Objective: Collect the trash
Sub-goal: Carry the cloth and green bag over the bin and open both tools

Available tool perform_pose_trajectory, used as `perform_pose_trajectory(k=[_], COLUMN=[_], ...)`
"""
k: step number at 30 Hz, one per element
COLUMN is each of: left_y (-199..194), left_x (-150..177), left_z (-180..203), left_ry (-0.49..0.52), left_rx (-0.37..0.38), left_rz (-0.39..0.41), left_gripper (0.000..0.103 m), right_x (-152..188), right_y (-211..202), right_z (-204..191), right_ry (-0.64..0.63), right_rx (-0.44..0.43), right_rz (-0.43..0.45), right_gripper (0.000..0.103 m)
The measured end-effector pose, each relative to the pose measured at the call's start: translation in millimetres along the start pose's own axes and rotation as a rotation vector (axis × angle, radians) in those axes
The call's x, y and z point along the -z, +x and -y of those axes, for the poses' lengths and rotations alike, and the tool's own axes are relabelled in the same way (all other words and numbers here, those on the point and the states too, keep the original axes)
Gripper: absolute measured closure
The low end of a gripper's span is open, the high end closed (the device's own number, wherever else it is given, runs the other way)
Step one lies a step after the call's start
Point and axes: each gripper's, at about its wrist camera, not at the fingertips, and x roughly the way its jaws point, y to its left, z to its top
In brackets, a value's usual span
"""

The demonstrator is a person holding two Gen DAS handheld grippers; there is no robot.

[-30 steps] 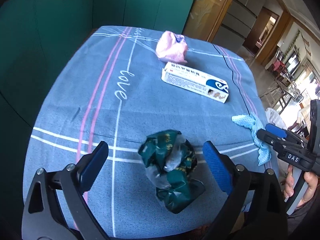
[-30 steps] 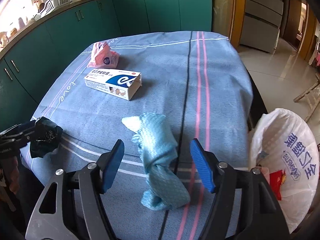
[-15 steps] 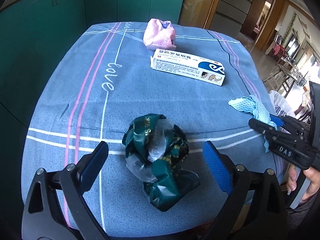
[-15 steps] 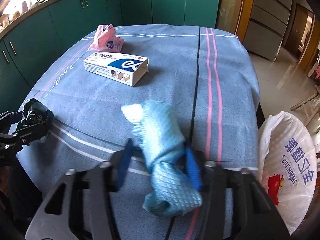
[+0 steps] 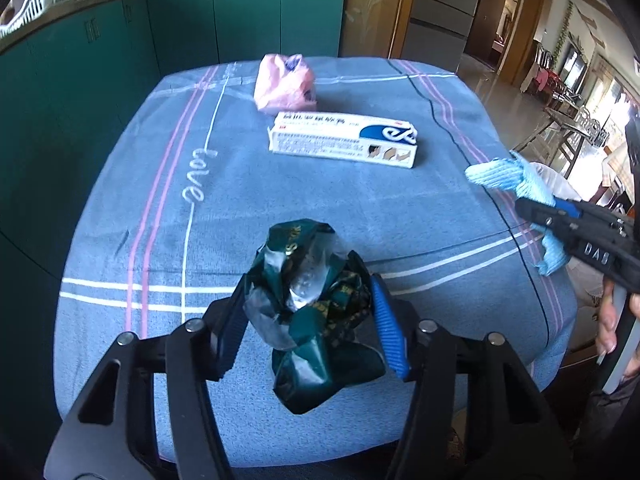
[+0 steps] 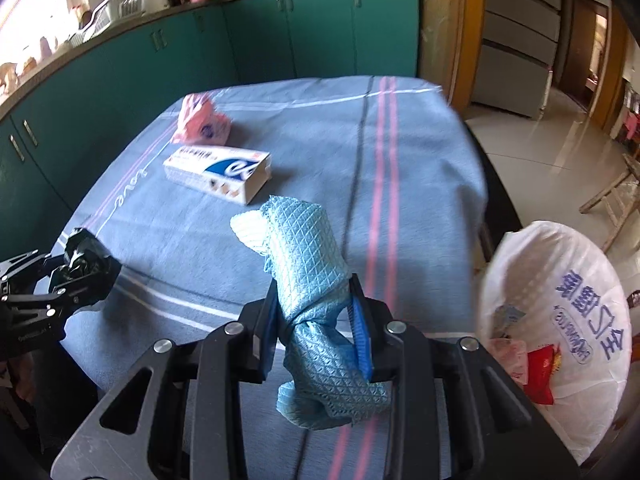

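Observation:
A crumpled dark green wrapper (image 5: 308, 248) lies near the front edge of the blue tablecloth (image 5: 160, 200). My left gripper (image 5: 308, 284) is closing around it, and both blue pads press its sides. The right wrist view shows the same wrapper (image 6: 80, 264) held at the far left. My right gripper (image 6: 314, 284) is closing on a light blue cloth (image 6: 296, 232), pinched at its middle and lifted clear of the table. In the left wrist view the cloth (image 5: 508, 176) hangs from the right gripper (image 5: 560, 216) over the table's right edge.
A white plastic trash bag (image 6: 560, 300) with blue print stands open on the floor right of the table, with scraps inside. A white and blue carton (image 5: 344, 140) and a pink packet (image 5: 284, 82) lie further back. Green cabinets line the far side.
My left jaws have drawn in from wide open onto the green wrapper. My right jaws have shut on the blue cloth and raised it off the table.

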Motion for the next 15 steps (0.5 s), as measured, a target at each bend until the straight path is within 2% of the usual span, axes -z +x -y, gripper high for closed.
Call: perform_pose_trajectory(k=[6,15], left_y=[-15,-21], left_x=[-8,-21], left_z=[23,83], left_ry=[0.058,0.174], left_rx=[-0.022,0.035], left_rz=[0.061,0.106], left_gripper=[0.044,0.044], right_x=[0,25], right_y=[-31,-72], right_z=[42,118], right_ry=[0.075,0.206], right_rx=[0.069,0.216], right_rz=[0.062,0.107], right_gripper=[0.071,0.071])
